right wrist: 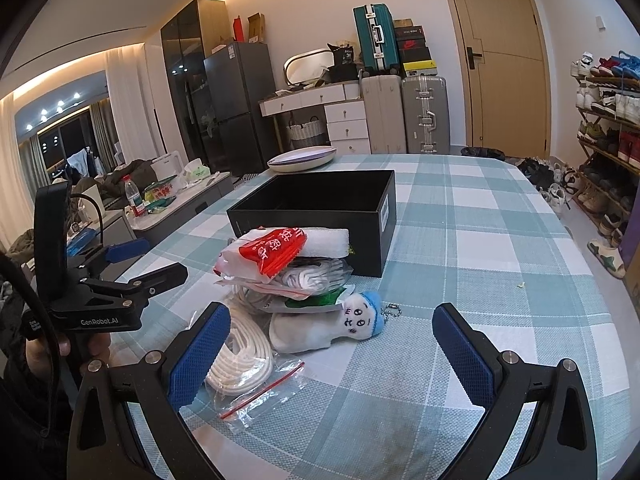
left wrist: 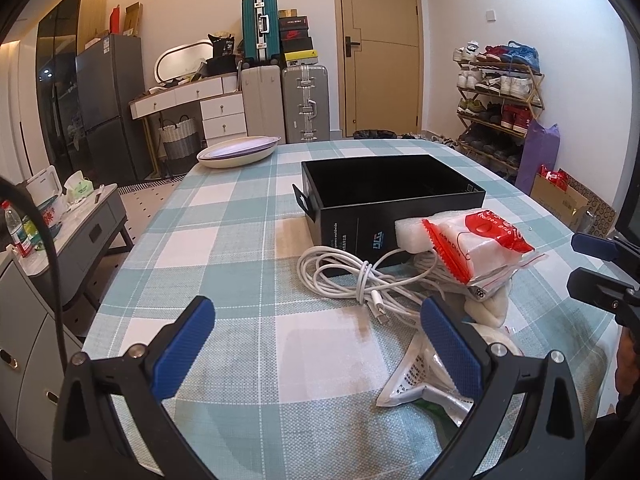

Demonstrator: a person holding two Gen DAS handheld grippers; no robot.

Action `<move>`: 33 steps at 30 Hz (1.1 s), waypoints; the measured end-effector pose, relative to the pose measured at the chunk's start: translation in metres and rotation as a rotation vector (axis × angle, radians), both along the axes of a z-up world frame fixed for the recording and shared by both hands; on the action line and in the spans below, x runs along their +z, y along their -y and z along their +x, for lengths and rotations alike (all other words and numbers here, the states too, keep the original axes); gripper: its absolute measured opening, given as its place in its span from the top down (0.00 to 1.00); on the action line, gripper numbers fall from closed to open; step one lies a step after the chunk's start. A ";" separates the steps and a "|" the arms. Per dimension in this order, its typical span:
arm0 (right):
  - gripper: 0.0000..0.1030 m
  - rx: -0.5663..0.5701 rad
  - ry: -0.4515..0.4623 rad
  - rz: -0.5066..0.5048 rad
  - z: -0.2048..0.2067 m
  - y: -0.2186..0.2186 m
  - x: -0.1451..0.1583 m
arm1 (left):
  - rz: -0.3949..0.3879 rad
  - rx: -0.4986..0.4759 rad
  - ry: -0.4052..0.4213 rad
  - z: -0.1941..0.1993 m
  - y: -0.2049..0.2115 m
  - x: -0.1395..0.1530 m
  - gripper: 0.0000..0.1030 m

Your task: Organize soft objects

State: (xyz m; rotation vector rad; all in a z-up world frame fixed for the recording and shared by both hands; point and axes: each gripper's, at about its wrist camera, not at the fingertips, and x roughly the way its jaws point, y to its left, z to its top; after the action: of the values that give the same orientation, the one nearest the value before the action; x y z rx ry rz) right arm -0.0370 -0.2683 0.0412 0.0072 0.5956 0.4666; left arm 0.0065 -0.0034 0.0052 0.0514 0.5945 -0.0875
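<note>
The soft objects lie in a small pile (right wrist: 288, 280) on the checked tablecloth (right wrist: 460, 240), just in front of the open black box (right wrist: 320, 204) and touching its near wall. On top is a white foam block (right wrist: 324, 242) with a red and clear packet (right wrist: 272, 254) over it; under them are more plastic bags. A small white plush toy with a blue cap (right wrist: 352, 320) lies at the near side, beside a coiled white cable (left wrist: 360, 276). A clear zip bag (right wrist: 260, 388) holds thick white cord. The left gripper (left wrist: 316, 336) has its fingers wide apart over the cloth, holding nothing. The right gripper (right wrist: 332, 344) is also spread apart and empty, near the plush toy. A stack of plates (left wrist: 239, 151) stands at the far edge.
</note>
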 end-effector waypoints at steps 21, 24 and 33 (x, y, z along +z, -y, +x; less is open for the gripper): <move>0.00 0.008 -0.018 0.001 0.002 -0.002 -0.003 | 0.004 -0.034 -0.011 -0.004 0.004 0.000 0.00; 0.00 0.015 -0.027 0.006 0.003 -0.005 -0.002 | 0.001 -0.032 -0.012 -0.003 0.004 0.000 0.00; 0.00 0.015 -0.025 -0.005 0.009 -0.016 0.007 | -0.016 -0.006 -0.010 -0.001 -0.008 0.003 0.00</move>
State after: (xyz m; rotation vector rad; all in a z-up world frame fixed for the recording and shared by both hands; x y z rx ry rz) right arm -0.0280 -0.2526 0.0481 0.0038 0.6218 0.4799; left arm 0.0058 0.0045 0.0077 0.0373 0.6035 -0.0979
